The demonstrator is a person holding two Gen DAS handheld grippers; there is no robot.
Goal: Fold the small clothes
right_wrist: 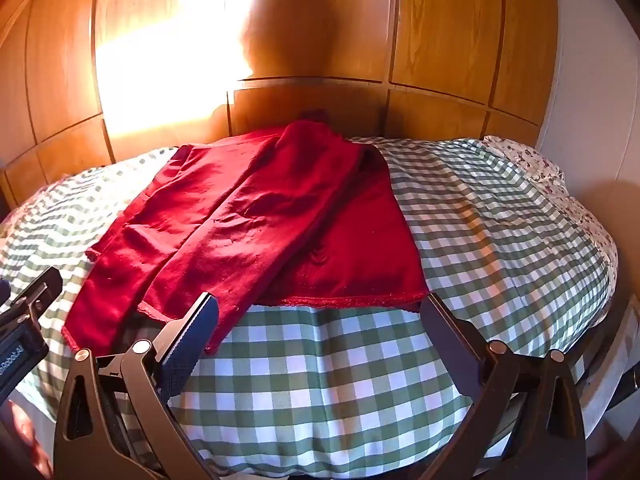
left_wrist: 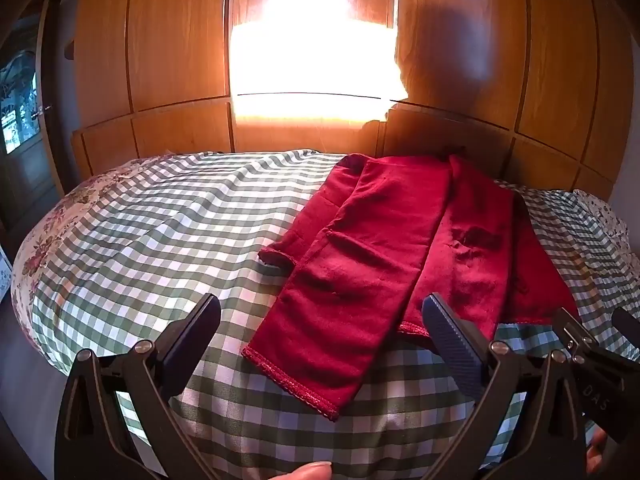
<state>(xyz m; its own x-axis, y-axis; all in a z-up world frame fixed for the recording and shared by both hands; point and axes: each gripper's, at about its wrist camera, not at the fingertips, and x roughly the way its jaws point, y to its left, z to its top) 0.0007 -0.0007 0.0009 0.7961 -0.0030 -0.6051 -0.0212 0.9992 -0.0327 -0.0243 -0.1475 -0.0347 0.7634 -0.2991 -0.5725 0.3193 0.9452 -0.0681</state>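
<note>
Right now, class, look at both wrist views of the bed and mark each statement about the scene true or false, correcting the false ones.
1. The red garment lies on a green checked bedcover. True.
2. The left gripper is clamped on the garment's hem. False: its fingers stand wide open, gripping nothing.
3. The right gripper is open. True.
4. Both sleeves are spread out to the sides. False: they are folded in over the garment's body.
5. A wooden panelled wall stands behind the bed. True.
</note>
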